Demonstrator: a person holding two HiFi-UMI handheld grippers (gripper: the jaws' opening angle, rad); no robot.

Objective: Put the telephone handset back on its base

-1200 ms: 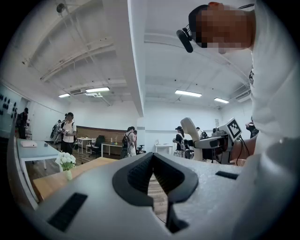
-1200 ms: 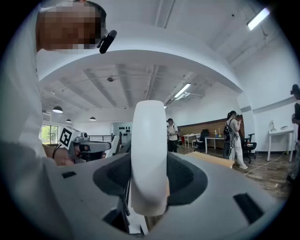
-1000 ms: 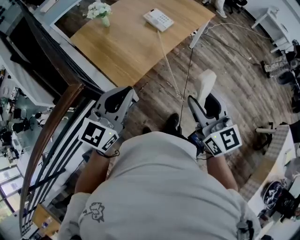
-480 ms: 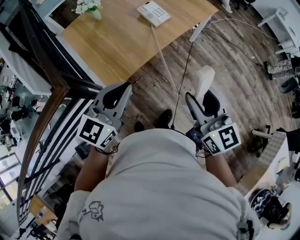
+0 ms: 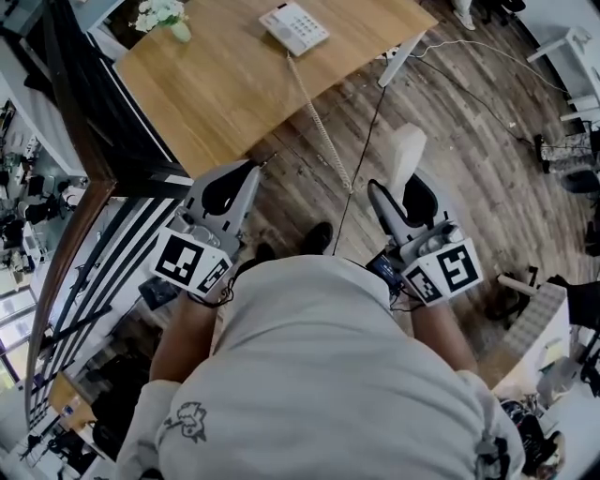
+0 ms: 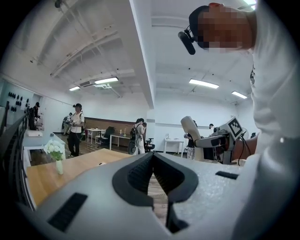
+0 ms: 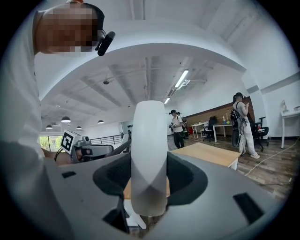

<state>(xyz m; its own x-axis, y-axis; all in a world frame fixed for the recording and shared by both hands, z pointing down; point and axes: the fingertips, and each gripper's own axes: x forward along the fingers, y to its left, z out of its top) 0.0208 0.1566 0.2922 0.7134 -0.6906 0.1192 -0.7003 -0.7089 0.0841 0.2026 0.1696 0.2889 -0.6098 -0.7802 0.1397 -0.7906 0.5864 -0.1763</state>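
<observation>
Nearest the camera, a person in a pale grey shirt is holding both tools out in front of the body, above a brown wood-plank floor. The left hand-held gripper is carrying nothing. In the left gripper view its two dark ribbed pads are meeting at the tips, with only floor showing behind them. The right hand-held gripper is clamping a white telephone handset. In the right gripper view the handset is standing upright between the jaws, both pads pressing on its lower half while its rounded upper end is rising well above them. The handset is hanging in the air over the floor, off the worktop and well apart from its base.

A white coiled cord is running from beside the right hand-held gripper across the floor and over the near edge of the light wooden worktop. It is ending at the white push-button telephone base, which is lying flat, set back from that near edge. Toward the worktop's far left corner a small vase of white flowers is standing, and a black railing is running past the left edge. Farther off, several people are standing in the open room.
</observation>
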